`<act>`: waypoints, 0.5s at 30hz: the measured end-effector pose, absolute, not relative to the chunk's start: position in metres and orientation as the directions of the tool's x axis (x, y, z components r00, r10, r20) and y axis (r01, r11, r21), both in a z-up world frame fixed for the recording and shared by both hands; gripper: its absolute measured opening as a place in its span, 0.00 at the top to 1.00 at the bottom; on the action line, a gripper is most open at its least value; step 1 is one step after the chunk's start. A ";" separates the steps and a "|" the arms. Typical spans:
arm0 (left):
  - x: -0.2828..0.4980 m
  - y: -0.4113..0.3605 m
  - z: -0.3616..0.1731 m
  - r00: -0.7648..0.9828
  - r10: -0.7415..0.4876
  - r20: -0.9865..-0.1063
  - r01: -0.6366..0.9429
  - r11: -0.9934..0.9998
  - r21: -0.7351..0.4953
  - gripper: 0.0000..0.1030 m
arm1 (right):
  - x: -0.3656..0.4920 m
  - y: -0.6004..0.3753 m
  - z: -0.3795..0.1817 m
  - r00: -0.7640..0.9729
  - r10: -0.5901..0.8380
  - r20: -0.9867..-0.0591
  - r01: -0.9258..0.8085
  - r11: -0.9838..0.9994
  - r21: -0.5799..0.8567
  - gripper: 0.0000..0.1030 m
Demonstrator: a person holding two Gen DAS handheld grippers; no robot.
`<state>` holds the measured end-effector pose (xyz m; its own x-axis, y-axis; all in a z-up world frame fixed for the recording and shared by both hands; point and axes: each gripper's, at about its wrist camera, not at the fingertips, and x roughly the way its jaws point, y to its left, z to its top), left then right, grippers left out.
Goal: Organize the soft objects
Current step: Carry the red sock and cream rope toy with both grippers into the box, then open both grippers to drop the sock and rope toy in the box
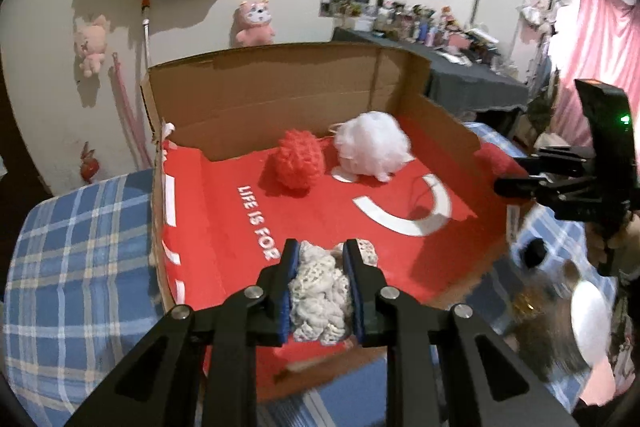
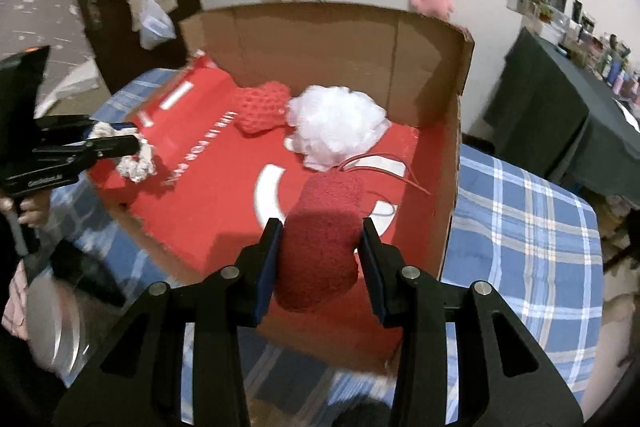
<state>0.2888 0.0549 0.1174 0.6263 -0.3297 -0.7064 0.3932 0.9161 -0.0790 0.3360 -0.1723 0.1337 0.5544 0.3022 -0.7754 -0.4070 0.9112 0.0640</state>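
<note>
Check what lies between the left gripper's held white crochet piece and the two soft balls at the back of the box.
Left wrist view: only bare red liner with white lettering separates the white crochet piece from the red yarn ball and white puff.

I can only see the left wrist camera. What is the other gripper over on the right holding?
Observer: The right gripper is shut on a dark red fuzzy knitted pouch, above the near edge of the brown cardboard box.
Operator: Does it have a string?
Observer: Yes, a thin red cord trails from its far end.
Operator: Is my red woolly ball really a ball?
Observer: From the right wrist, the orange-red crocheted piece looks heart-shaped, beside the white fluffy puff.
</note>
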 end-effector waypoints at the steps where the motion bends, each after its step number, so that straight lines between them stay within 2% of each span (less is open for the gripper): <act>1: 0.296 0.053 0.115 0.625 -0.306 -0.718 0.377 0.924 -0.065 0.77 | 0.343 -0.170 0.131 0.544 0.286 -0.789 -0.398 0.916 0.058 0.65; 8: 0.337 0.046 0.093 0.604 -0.150 -0.783 0.286 0.958 0.036 0.77 | 0.382 -0.150 0.113 0.490 0.169 -0.855 -0.361 0.932 -0.023 0.64; 15: 0.359 0.043 0.073 0.580 -0.056 -0.813 0.237 0.966 0.103 0.76 | 0.411 -0.148 0.090 0.435 0.086 -0.896 -0.309 0.949 -0.059 0.64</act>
<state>0.3592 0.0434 0.0730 0.5803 -0.0555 -0.8125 0.2366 0.9661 0.1029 0.4110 -0.1480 0.0898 0.4354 0.0859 -0.8961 -0.3092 0.9492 -0.0592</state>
